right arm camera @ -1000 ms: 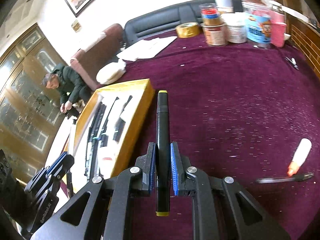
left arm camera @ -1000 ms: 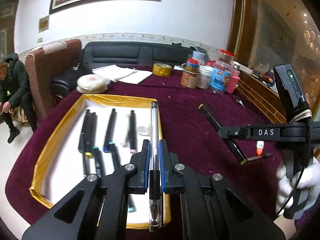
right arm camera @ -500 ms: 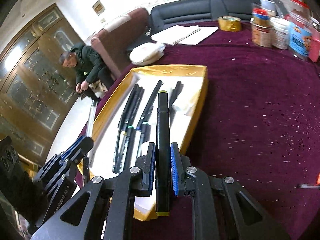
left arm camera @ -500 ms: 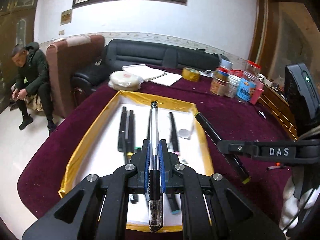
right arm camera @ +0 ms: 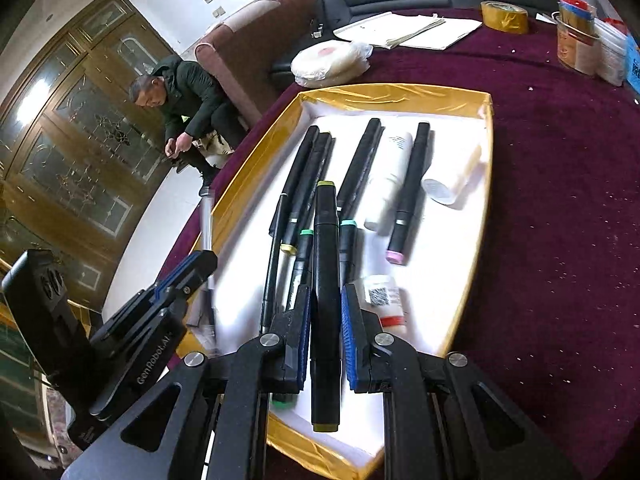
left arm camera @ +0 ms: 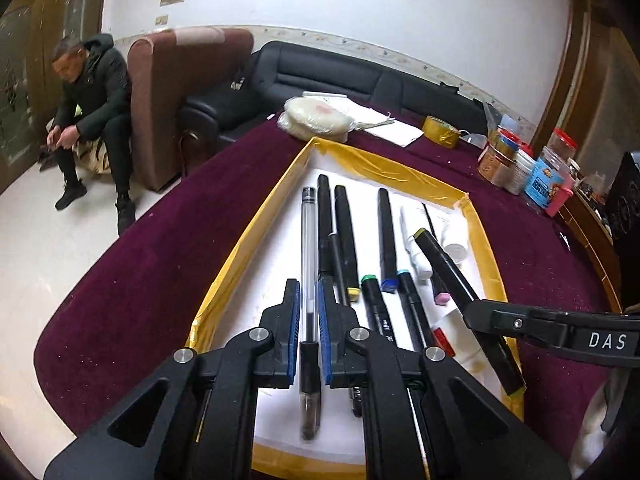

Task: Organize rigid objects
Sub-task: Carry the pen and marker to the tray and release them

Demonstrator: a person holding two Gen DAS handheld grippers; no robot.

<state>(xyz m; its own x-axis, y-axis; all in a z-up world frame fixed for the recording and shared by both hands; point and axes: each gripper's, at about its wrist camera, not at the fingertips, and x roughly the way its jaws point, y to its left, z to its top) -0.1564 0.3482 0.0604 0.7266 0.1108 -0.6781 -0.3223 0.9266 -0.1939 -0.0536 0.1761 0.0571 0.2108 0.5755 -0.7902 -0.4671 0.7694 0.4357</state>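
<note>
Both grippers loaded over the tray (right arm camera: 256, 184) — one pen each.
Left gripper (left arm camera: 308, 336) clamped mid-barrel on the clear pen (left arm camera: 308, 280): light, stiff, slick plastic. Right gripper (right arm camera: 326, 332) closed on the black marker (right arm camera: 326, 280), fatter, rigid, grips easier; both held above the tray's near end.

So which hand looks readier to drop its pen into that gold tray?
Probably the left. Its jaws hold the clear pen over a bare white strip of the tray, beside the row of markers. The right hand's black marker hangs directly above markers already lying there, so it would land on them.
</note>
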